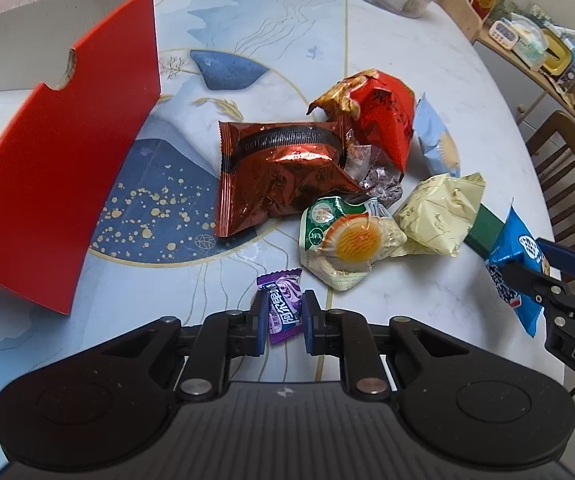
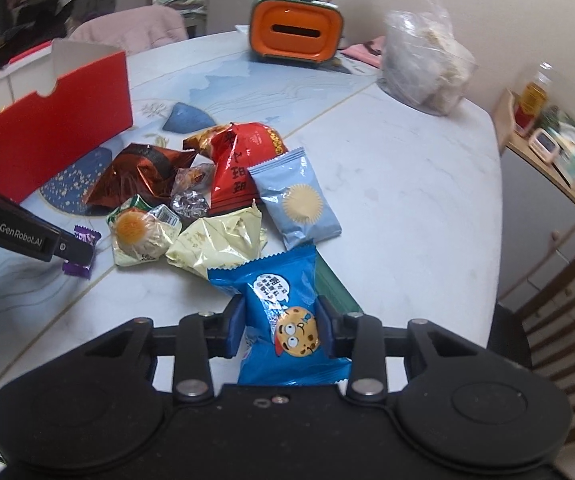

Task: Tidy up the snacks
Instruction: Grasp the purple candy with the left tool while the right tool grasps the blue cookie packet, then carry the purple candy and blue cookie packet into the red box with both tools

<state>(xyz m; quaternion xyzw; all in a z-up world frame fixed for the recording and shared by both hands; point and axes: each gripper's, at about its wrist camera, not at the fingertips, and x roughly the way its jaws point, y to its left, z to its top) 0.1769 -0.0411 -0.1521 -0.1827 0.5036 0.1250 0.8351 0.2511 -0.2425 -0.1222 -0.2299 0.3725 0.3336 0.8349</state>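
We have two grips in hand. The left gripper (image 1: 286, 322) has its fingers (image 1: 260, 322) clamped on a small purple candy (image 1: 283, 306), held just above or on the surface (image 1: 427, 80); we cannot tell which. The right gripper (image 2: 280, 330) has its fingers (image 2: 234, 328) clamped across a blue cookie packet (image 2: 283, 320), near the surface edge. The remaining snacks lie in a loose pile at mid-surface: a brown foil pack (image 1: 275, 176), a red pouch (image 1: 379, 120), an egg snack (image 1: 347, 240), a cream packet (image 1: 435, 212) and a pale blue packet (image 2: 297, 200). The red box (image 1: 59, 168), open at the top, stands to the left of the pile and is, we judge, the destination.

Risks from here:

- Candy slip. The wrapper is slick and the fingers hold it by its middle only. A quick swing toward the box could let it drop out.
- Packet twist. The cookie packet is puffed with air and overhangs the fingers at both ends. It may rotate in the grip, or burst if squeezed harder.
- Collision. Both grippers must cross the same side to reach the box. We should move one at a time.
- Box tip. A gripper striking the box's tall wall could topple it.
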